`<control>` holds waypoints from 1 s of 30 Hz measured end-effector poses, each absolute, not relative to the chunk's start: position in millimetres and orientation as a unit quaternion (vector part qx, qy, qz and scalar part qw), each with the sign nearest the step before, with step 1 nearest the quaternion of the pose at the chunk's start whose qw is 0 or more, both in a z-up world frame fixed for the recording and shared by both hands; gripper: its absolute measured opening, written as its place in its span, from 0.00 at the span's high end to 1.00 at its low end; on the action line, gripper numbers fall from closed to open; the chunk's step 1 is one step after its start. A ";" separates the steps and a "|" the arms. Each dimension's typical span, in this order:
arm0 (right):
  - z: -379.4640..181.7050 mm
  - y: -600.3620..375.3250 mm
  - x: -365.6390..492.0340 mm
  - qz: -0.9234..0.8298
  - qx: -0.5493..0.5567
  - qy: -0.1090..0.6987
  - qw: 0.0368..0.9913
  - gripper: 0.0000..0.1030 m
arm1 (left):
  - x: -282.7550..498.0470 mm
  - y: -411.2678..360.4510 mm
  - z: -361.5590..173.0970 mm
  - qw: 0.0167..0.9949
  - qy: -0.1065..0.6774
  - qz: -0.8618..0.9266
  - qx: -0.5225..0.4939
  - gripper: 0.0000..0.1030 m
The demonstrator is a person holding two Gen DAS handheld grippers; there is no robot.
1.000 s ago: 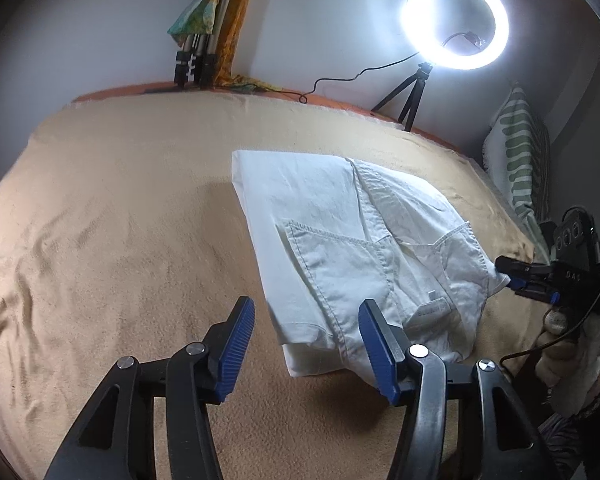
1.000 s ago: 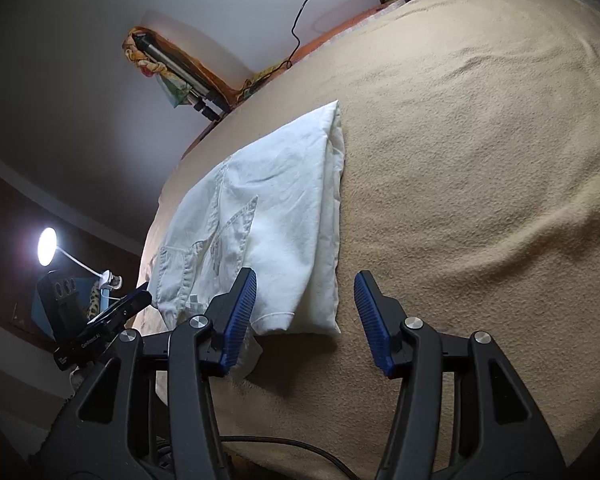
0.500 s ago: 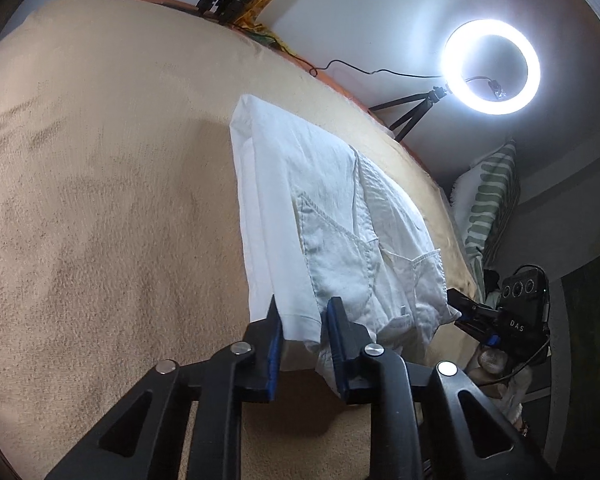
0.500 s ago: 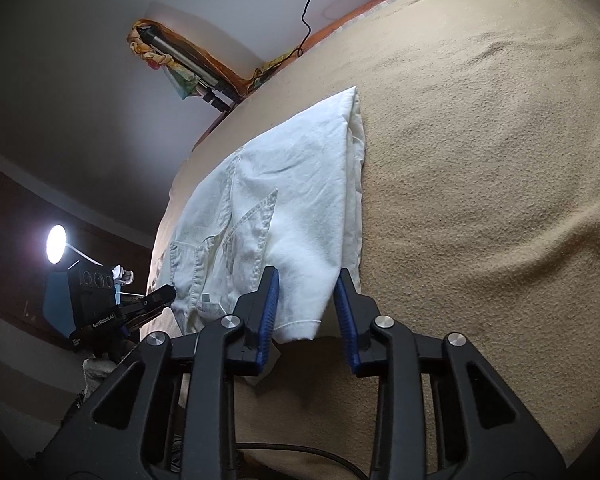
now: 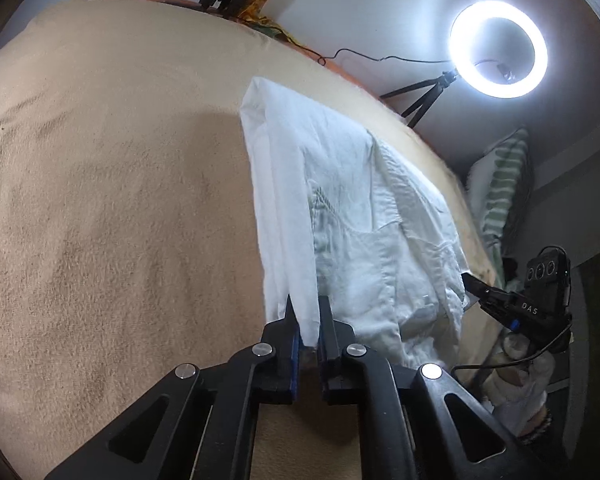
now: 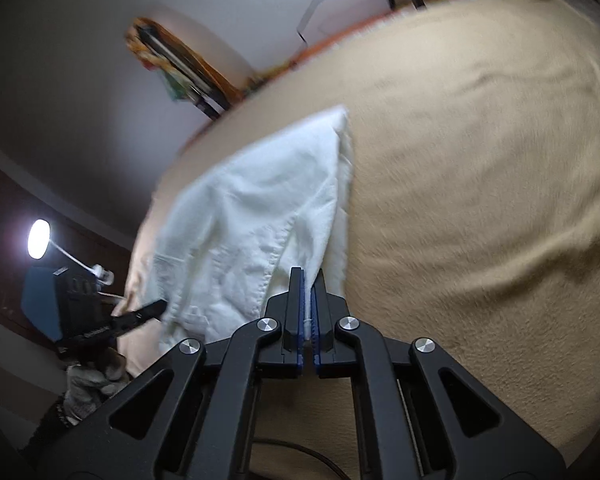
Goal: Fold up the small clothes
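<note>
Both grippers pinch the white garment on the beige blanket.
The left gripper point(image 5: 305, 320) and right gripper point(image 6: 309, 300) each clamp an edge of the white garment point(image 5: 364, 216), which lies on the beige blanket point(image 5: 120, 200).

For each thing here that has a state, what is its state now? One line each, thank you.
Left gripper: shut on the garment's near edge.
Right gripper: shut on the garment's near edge.
Garment: white, partly folded, lying on the blanket, both near corners pinched.
Blanket: beige, spread out, slightly wrinkled.
Ring light: on.
</note>
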State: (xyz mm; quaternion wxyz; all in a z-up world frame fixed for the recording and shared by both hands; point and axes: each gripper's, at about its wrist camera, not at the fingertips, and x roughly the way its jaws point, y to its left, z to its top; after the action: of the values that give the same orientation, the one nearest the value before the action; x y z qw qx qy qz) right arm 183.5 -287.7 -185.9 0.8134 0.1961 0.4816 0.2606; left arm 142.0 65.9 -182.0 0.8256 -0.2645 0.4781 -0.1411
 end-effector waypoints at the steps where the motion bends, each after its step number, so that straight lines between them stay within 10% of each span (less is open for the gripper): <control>1: -191.2 -281.9 183.1 0.252 0.172 0.489 0.817 0.96 | 141.0 65.0 -180.2 0.827 0.478 -0.140 -0.261 0.94; 8: -145.5 -277.9 175.1 0.245 0.086 0.446 0.856 0.93 | 128.1 59.9 -122.9 0.879 0.428 -0.123 -0.169 0.71; 30: -179.6 -159.9 254.6 0.269 -0.021 0.470 0.840 0.98 | 216.0 38.6 -171.9 0.892 0.438 -0.093 -0.070 0.72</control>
State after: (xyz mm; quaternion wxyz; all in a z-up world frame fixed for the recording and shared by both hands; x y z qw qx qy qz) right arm 254.6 -159.9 -179.6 0.8404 -0.0208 0.4699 0.2694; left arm 216.0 38.6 -171.9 0.8916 -0.0703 0.4376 -0.0932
